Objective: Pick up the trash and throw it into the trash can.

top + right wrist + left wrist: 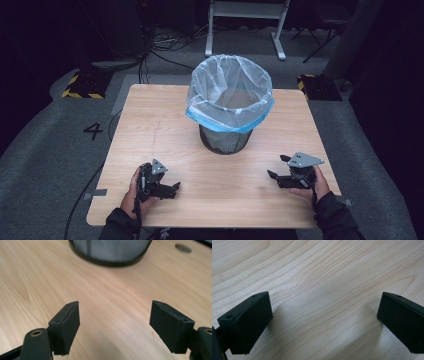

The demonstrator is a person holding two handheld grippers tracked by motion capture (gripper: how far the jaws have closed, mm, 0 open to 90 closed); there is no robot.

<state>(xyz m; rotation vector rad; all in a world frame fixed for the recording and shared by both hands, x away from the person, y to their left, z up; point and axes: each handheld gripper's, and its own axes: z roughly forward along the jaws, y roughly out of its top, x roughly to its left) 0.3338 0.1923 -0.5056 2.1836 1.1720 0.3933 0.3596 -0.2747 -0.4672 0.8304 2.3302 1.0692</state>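
Black hand-held grippers (175, 188) (274, 176), grey triangular top plates, dark sleeves (119, 226).

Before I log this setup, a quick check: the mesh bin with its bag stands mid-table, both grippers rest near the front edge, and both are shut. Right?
Not quite. Both grippers are open: the left gripper and the right gripper show their jaws wide apart over bare wood in the gripper views. The rest holds: the bin with its bag stands mid-table, grippers near the front edge.

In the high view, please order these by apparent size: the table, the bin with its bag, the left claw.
1. Table, largest.
2. Bin with its bag.
3. Left claw, smallest.
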